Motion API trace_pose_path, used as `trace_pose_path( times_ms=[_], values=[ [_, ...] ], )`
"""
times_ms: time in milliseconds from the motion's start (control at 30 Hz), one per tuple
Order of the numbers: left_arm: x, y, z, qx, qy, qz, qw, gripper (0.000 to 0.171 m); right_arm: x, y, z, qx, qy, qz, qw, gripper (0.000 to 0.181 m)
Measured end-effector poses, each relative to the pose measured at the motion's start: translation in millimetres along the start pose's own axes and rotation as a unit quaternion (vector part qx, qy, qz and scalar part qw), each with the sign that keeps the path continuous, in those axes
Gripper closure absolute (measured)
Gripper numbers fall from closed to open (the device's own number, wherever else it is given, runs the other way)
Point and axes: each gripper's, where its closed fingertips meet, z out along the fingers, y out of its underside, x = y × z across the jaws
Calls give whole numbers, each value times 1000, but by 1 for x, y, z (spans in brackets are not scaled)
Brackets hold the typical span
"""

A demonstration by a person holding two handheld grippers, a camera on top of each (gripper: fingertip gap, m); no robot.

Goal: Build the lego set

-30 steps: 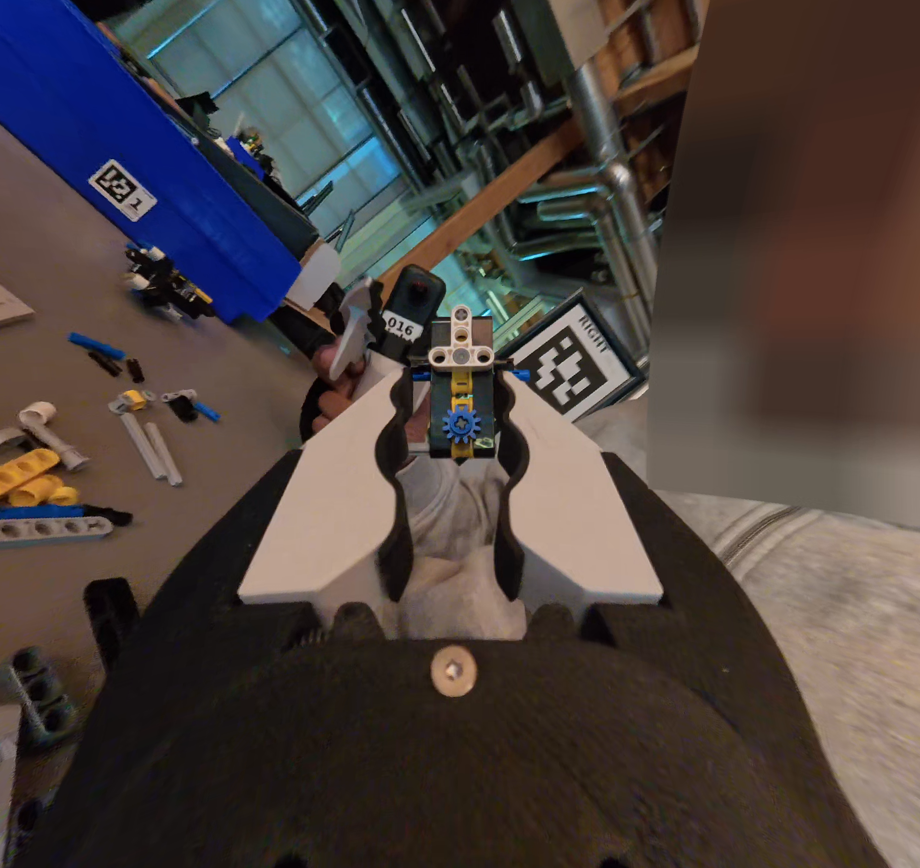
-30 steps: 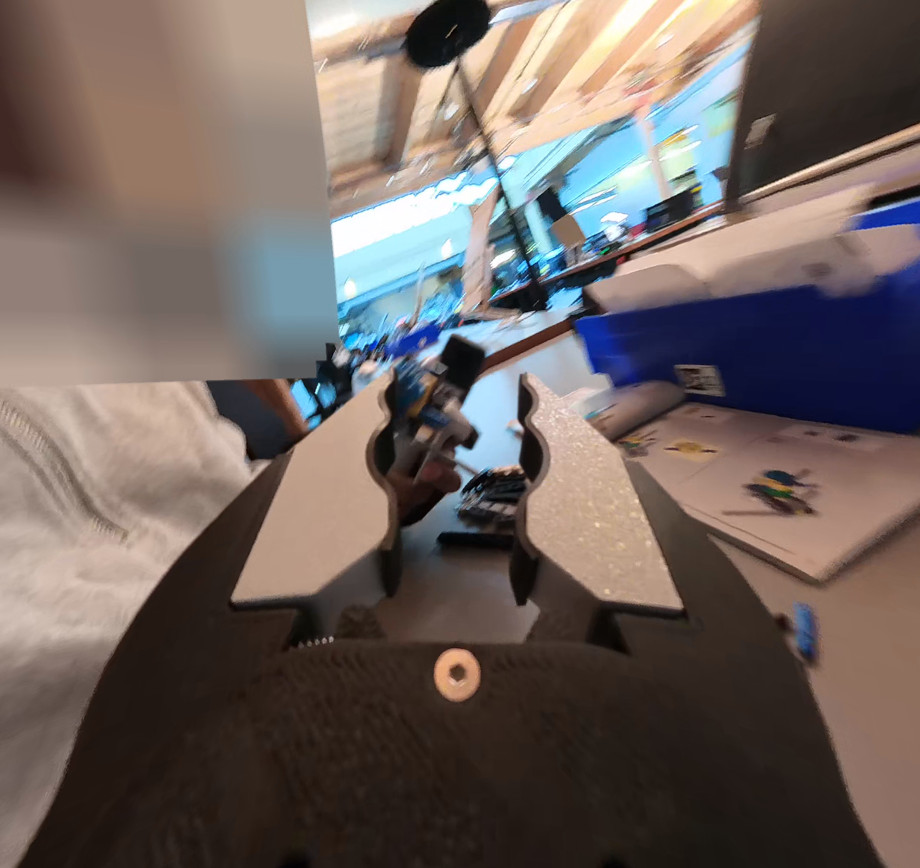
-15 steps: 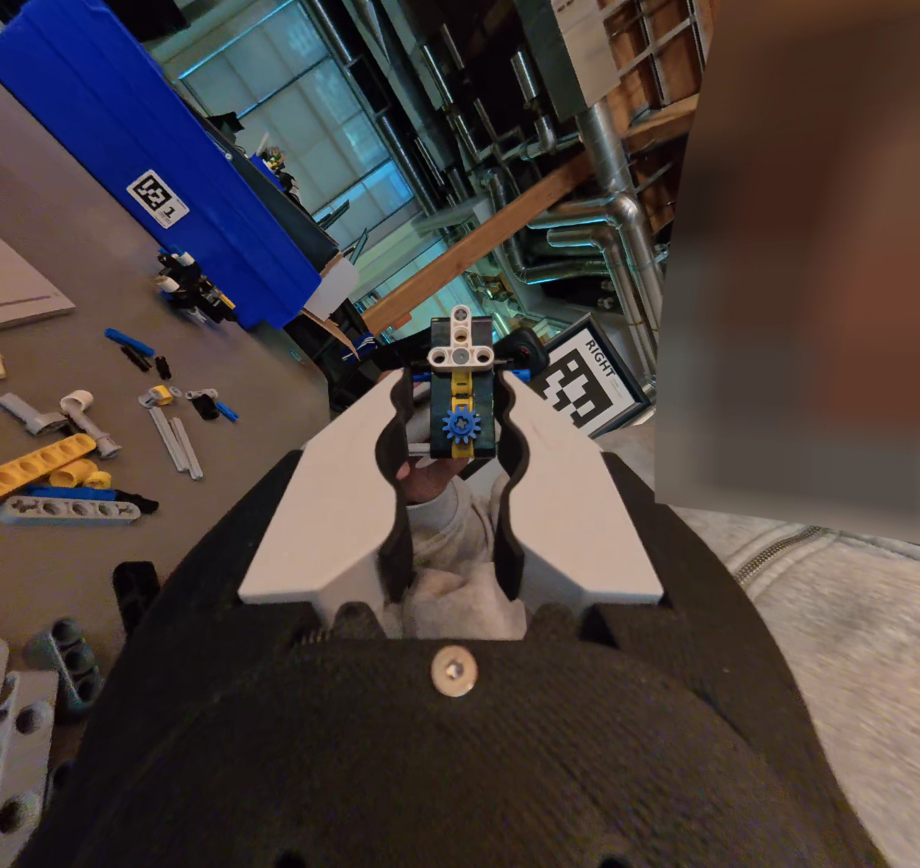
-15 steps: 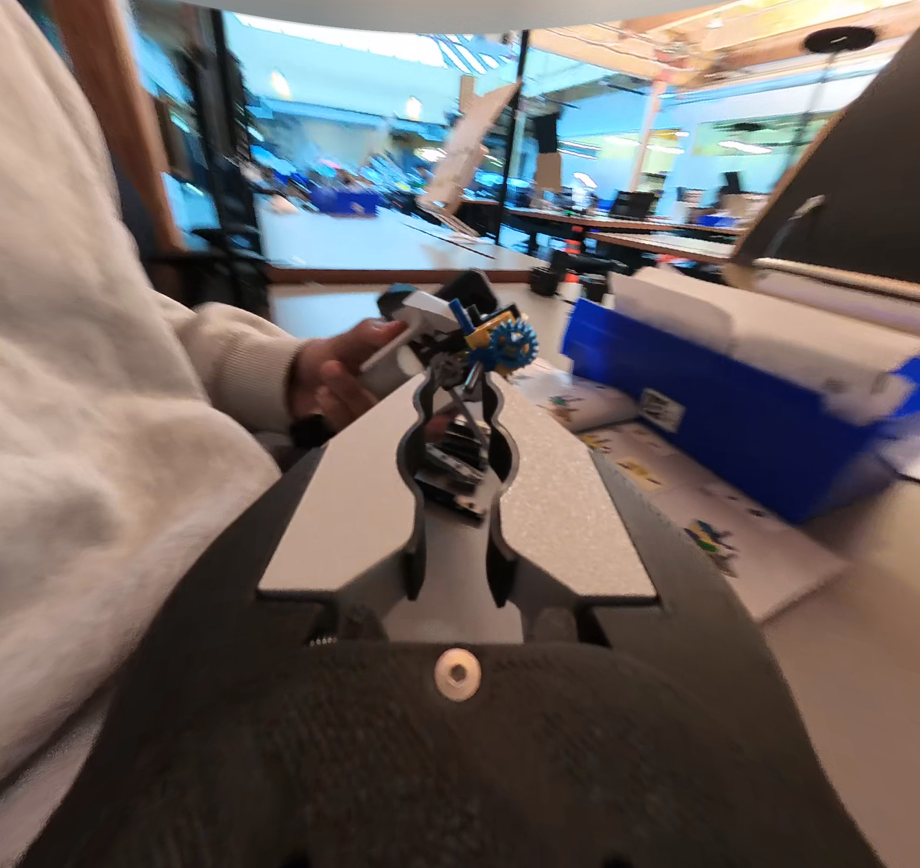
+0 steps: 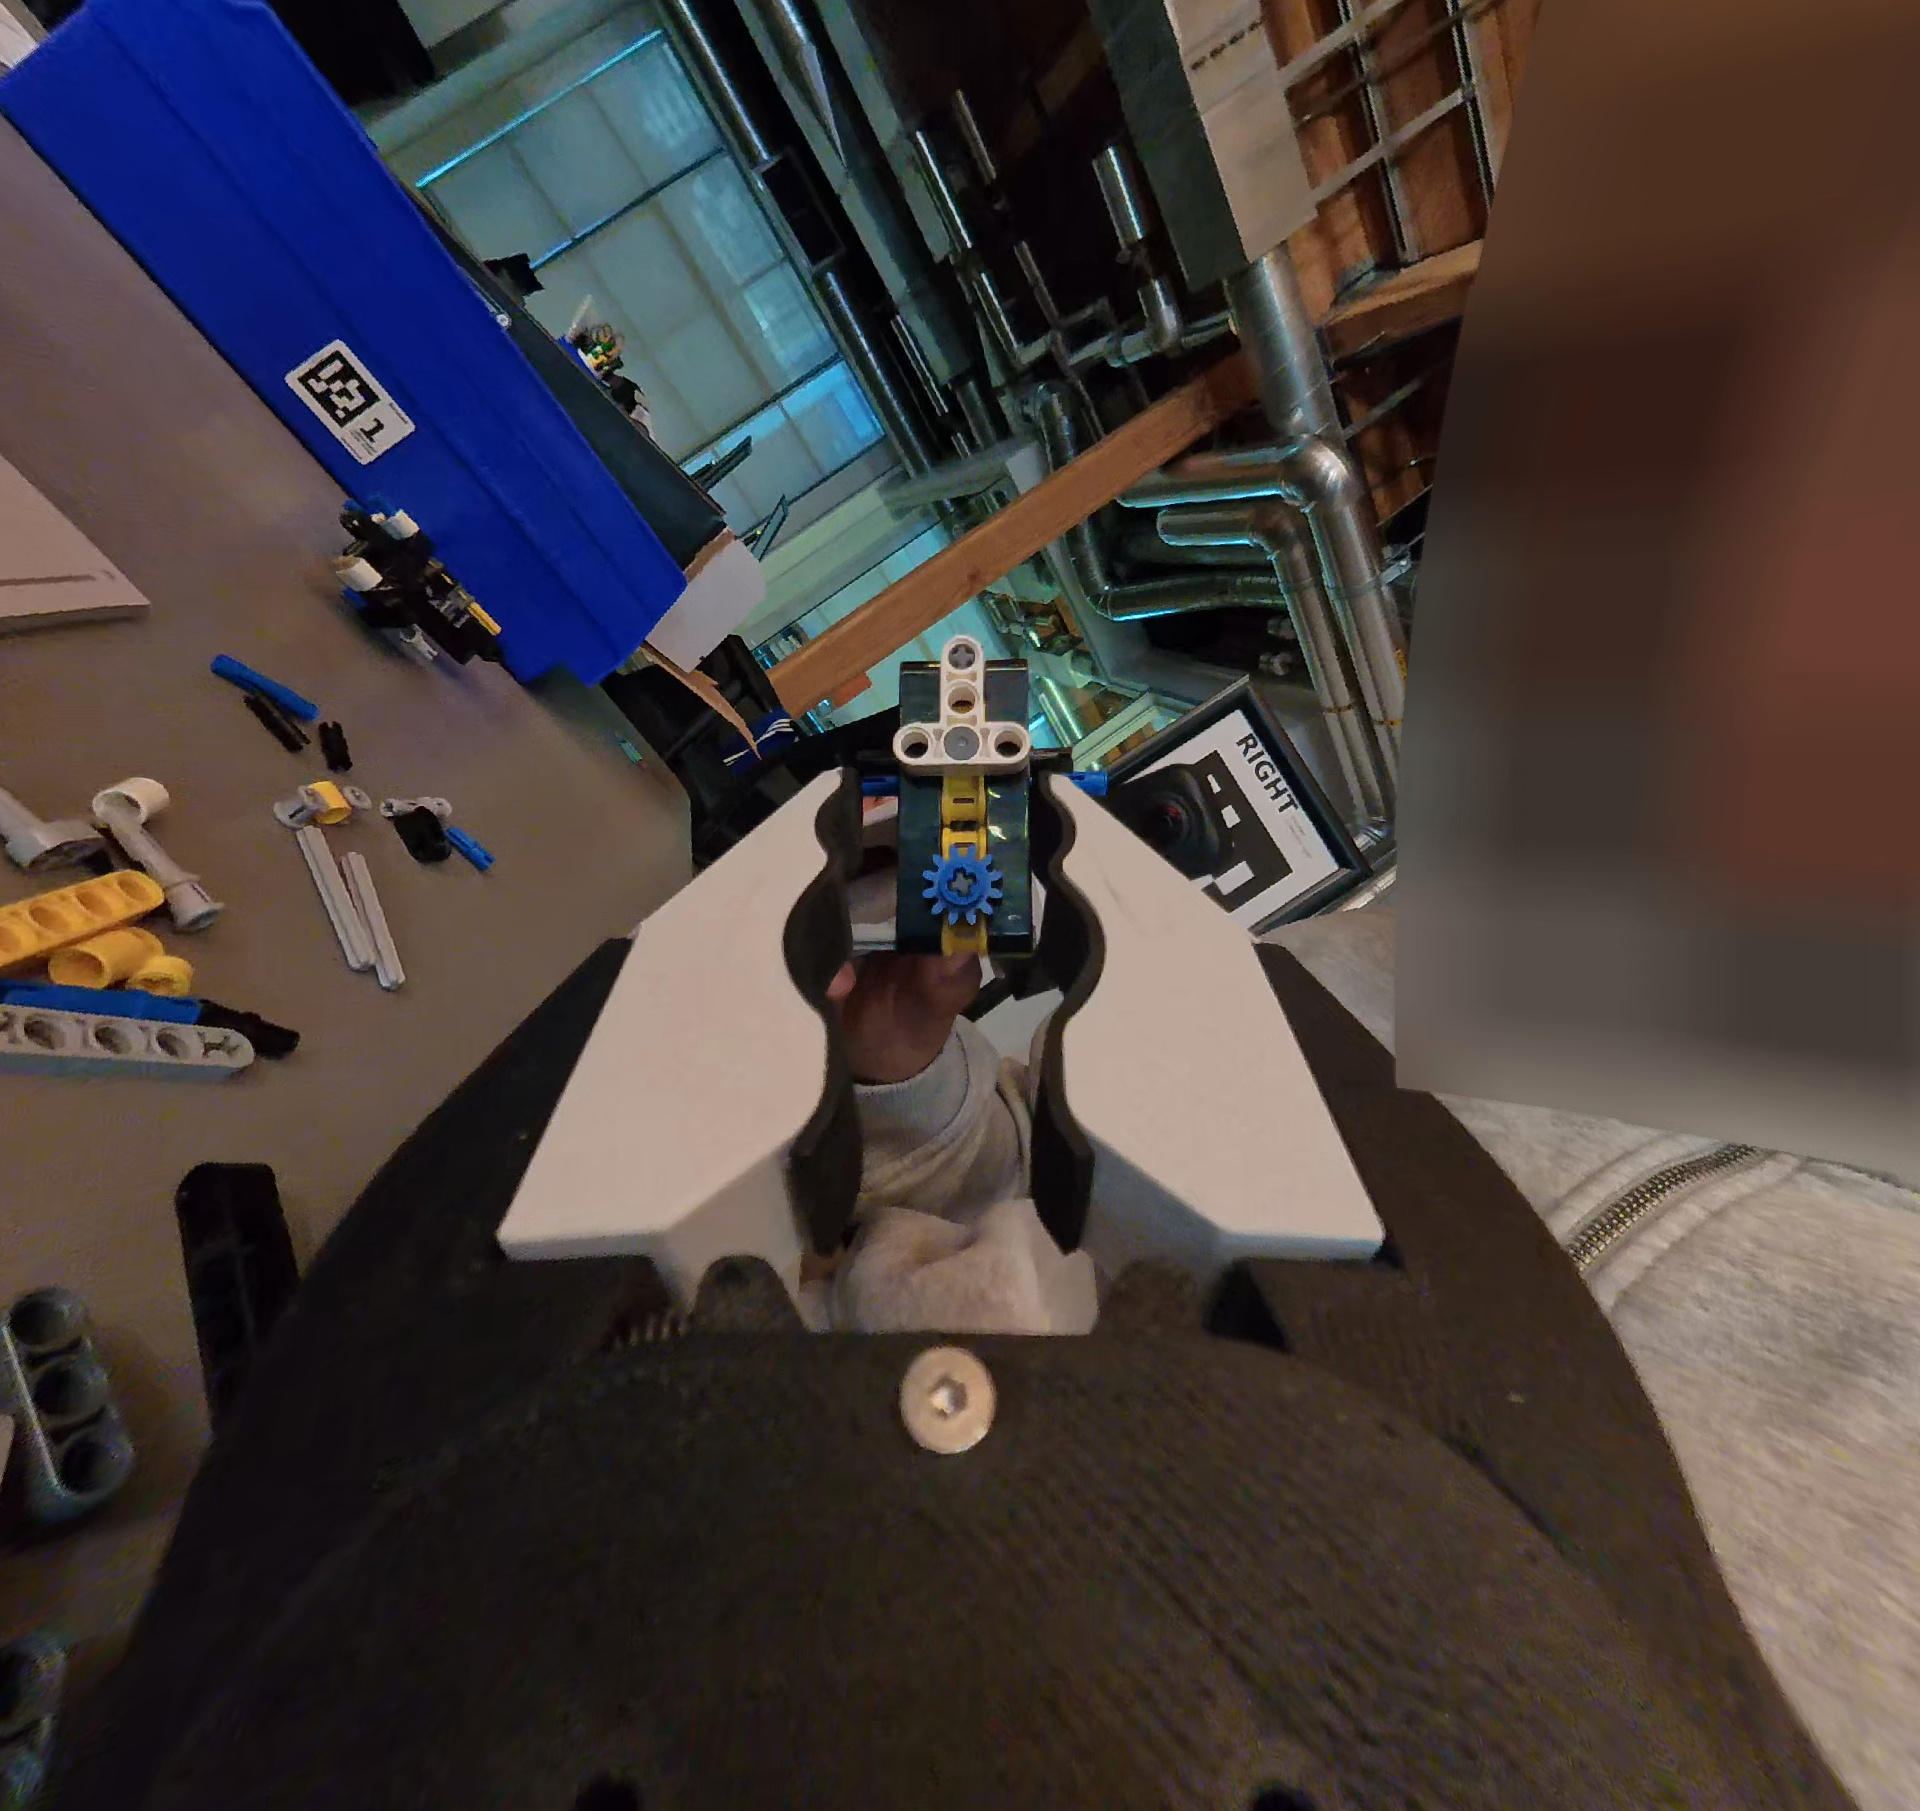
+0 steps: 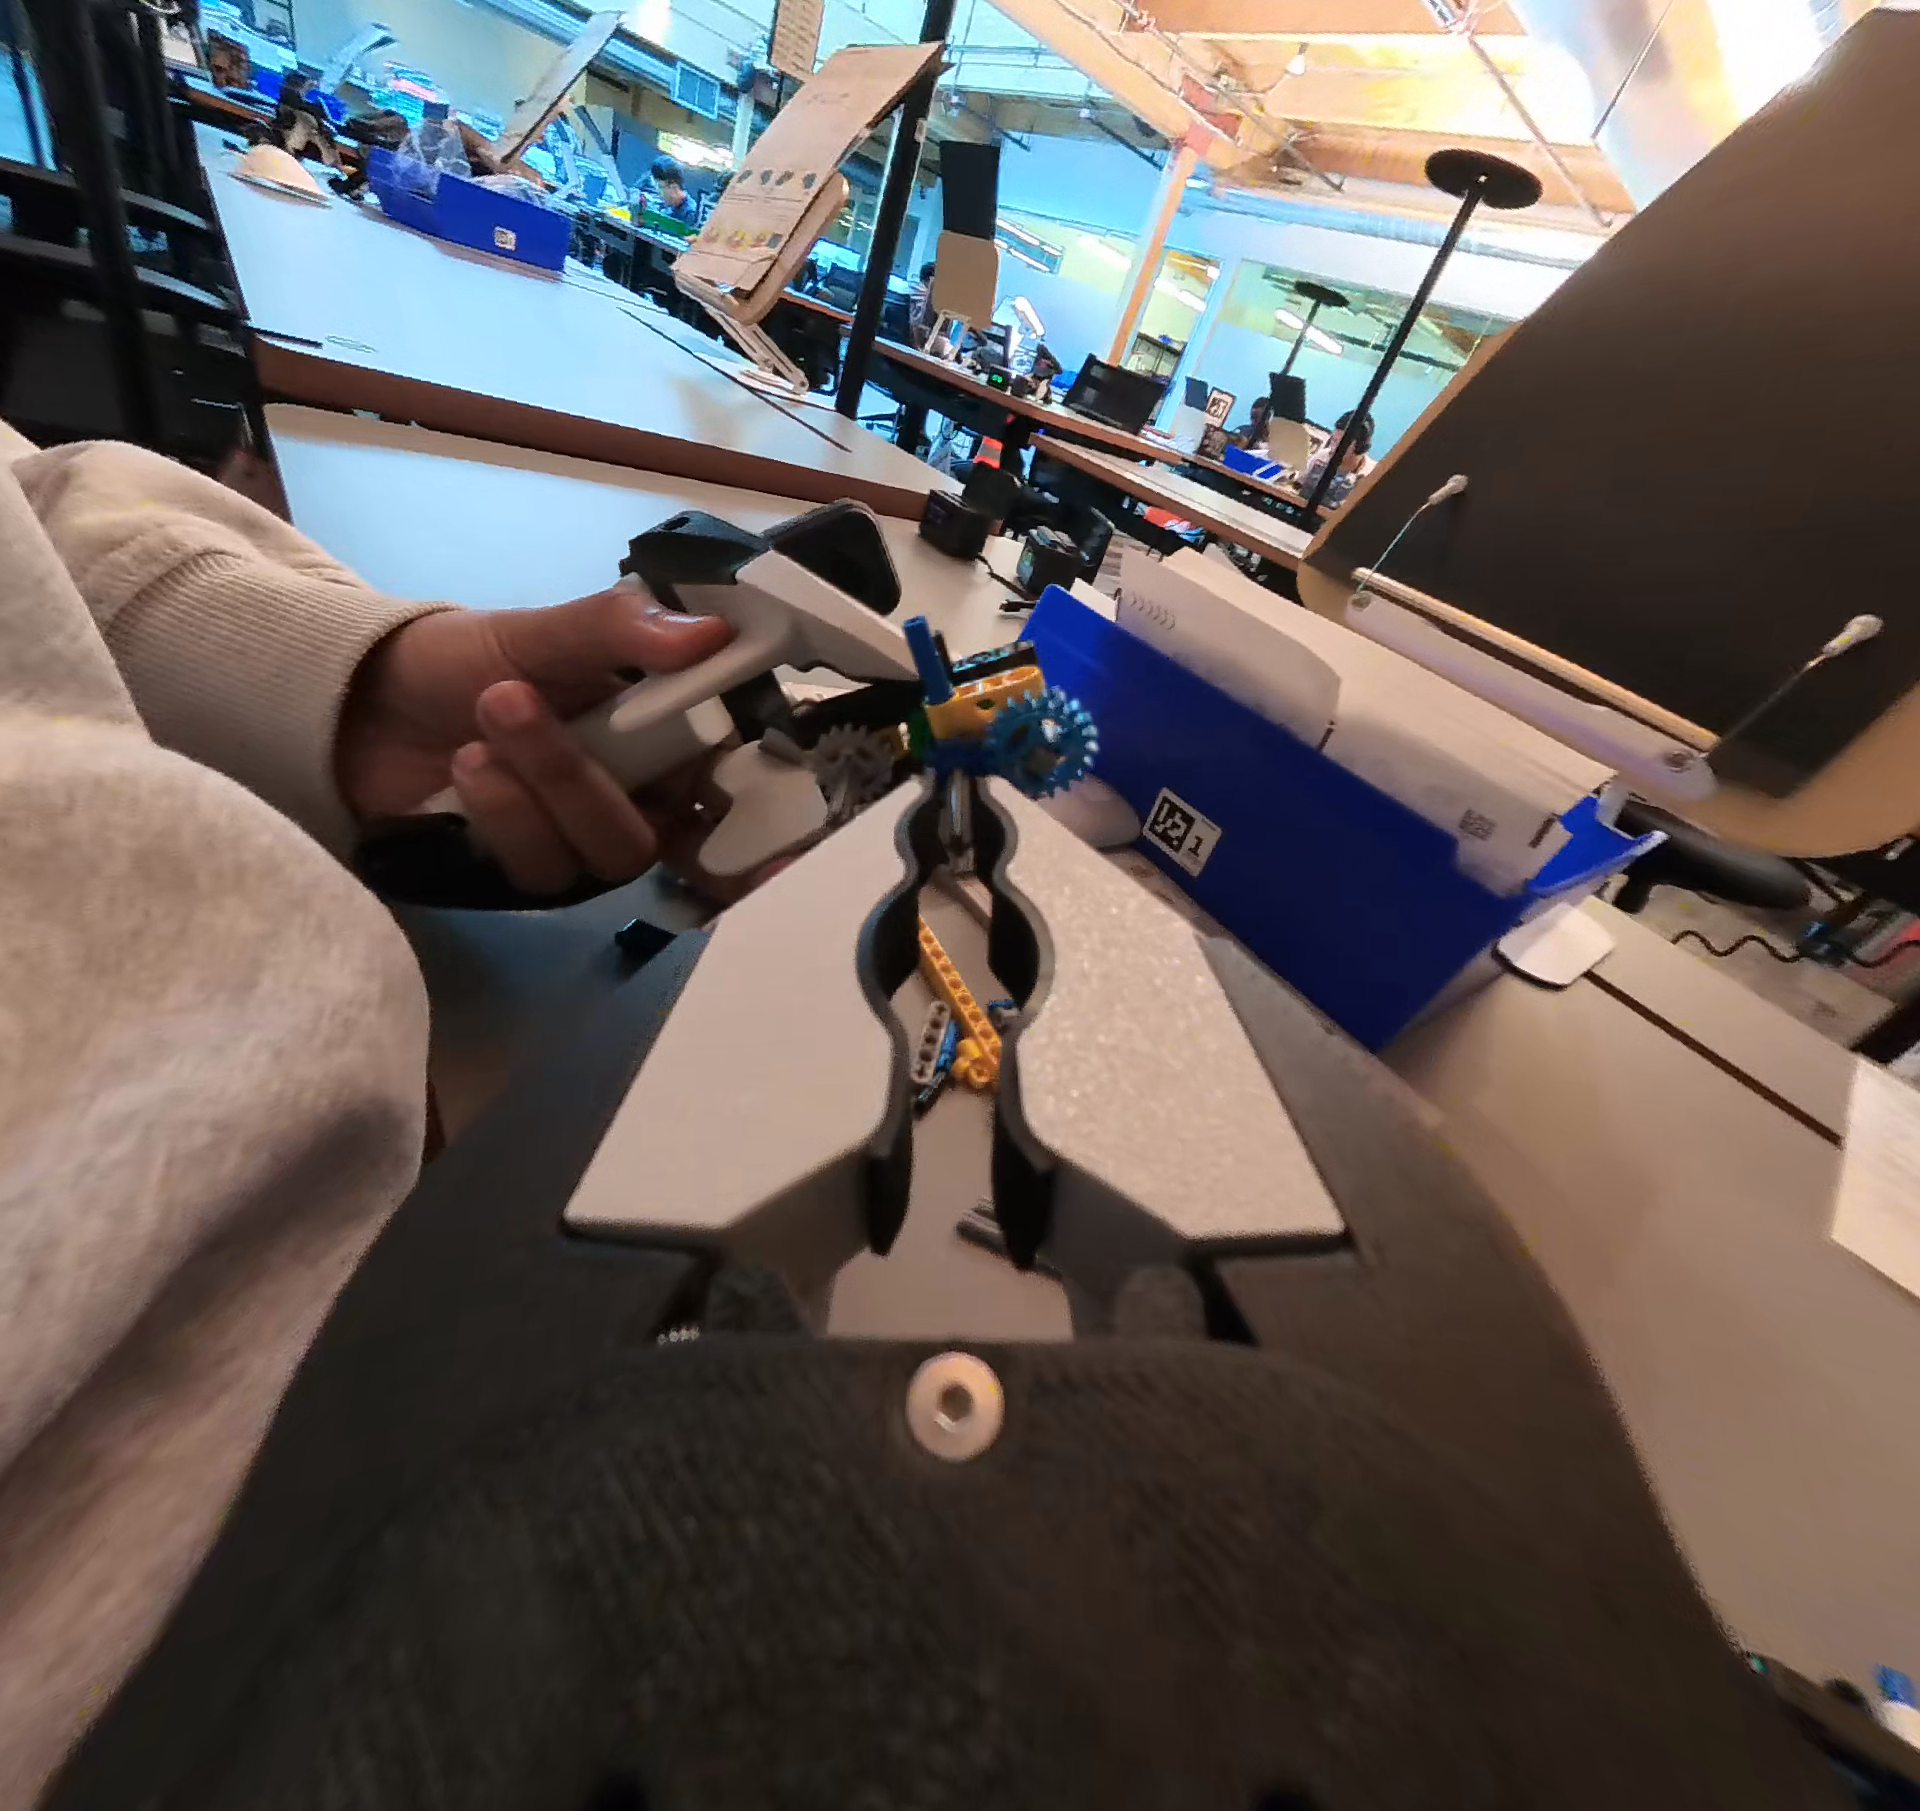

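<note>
While the lego assembly (image 5: 964,831) hangs above the bench (image 5: 156,514), clamped in the left claw (image 5: 951,852), keep it steady and square. Closes the right claw (image 6: 956,826) nearly together on a thin grey axle (image 6: 954,816) below the blue gear (image 6: 1039,743). Press along the axle only; avoid twisting.

Dim, sharp left wrist view; brighter right wrist view, overexposed ceiling glare top right, wide-angle bending at edges.
</note>
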Motion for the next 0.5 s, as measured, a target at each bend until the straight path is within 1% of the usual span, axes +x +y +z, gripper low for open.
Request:
trace_pose_path(
  times_ms=[200,233,267,500],
  values=[
    [-4,3,-1,-12,-16,4,1000,143,0,3,0,-6,0,6,1000,177],
    [-5,4,-1,-18,-20,2,1000,144,1,4,0,-9,-1,7,1000,178],
    [-6,5,-1,-24,-23,2,999,149,1,5,1,-12,-2,10,1000,177],
    [-6,5,-3,-27,-19,4,999,149,-1,5,-1,-14,-11,23,1000,177]
  ],
)
